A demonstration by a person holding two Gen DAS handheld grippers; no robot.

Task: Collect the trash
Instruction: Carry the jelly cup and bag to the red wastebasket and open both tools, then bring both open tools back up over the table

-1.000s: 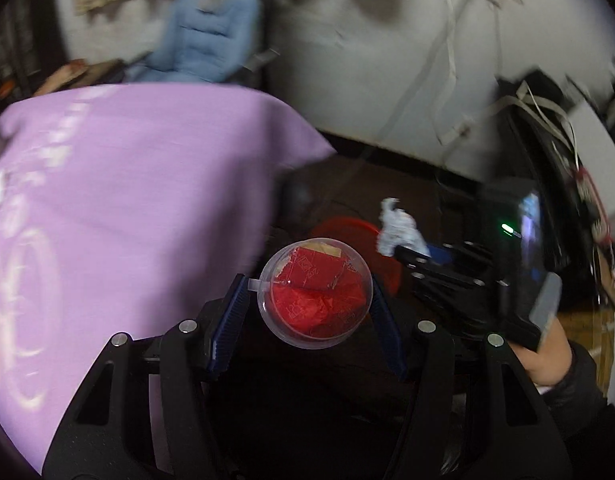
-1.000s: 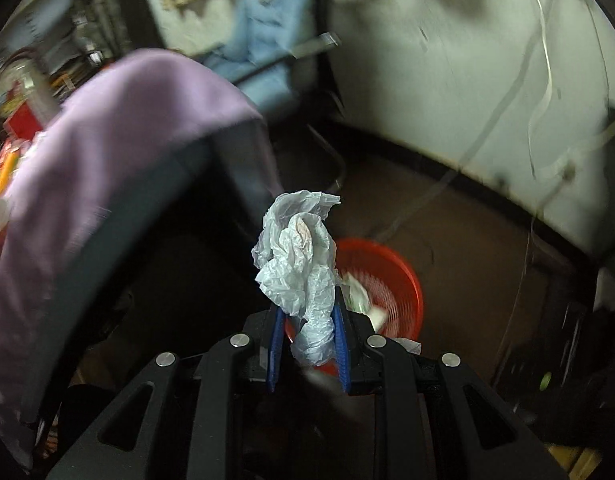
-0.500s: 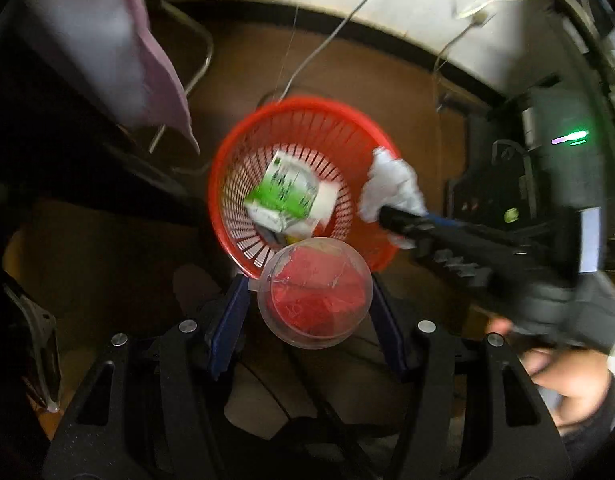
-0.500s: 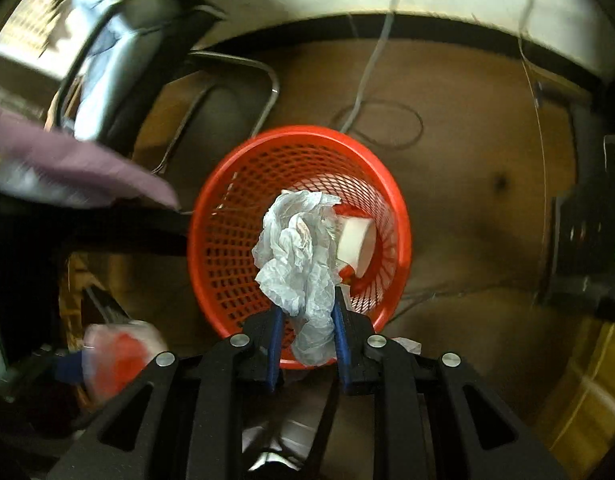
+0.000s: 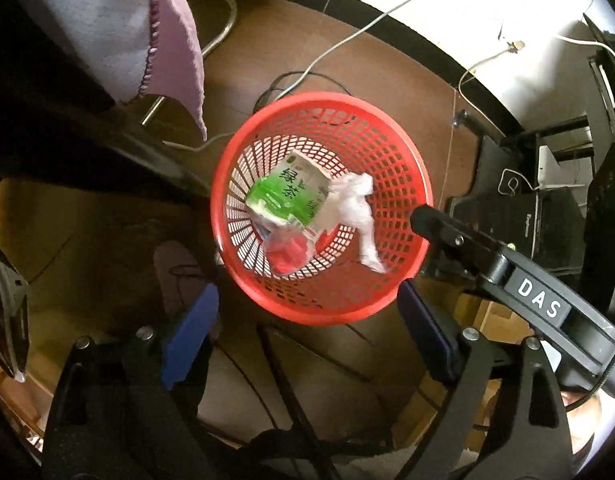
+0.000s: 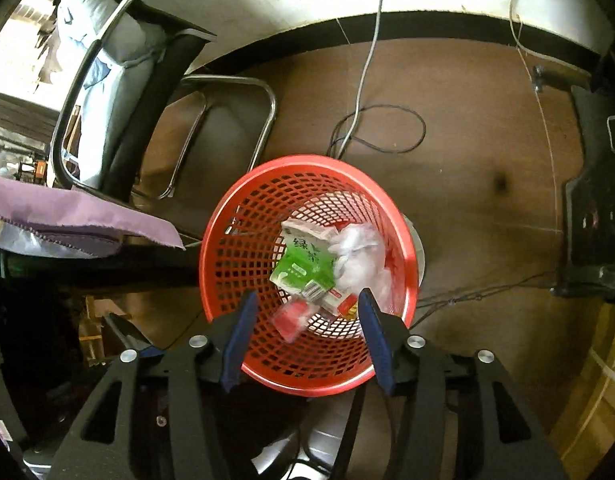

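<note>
Left wrist view: the left gripper (image 5: 307, 332) is pointed down over a red basket (image 5: 391, 300) on the floor. Its fingers (image 5: 189, 336) are seen opening, nothing between them. In the basket a green carton (image 5: 287, 194), a white tissue wad (image 5: 357, 208) and a clear cup of red scrap (image 5: 287, 254) are seen, blurred.

Right wrist view: the right gripper (image 6: 305, 340) is held above the same basket (image 6: 227, 240); its fingers (image 6: 237, 338) are opening, empty. The tissue (image 6: 357, 258) lies beside the carton (image 6: 303, 266).

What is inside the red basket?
Inside the red basket lie a green tea carton, crumpled white paper and a clear cup of red stuff. Anything under the carton is hidden.
</note>
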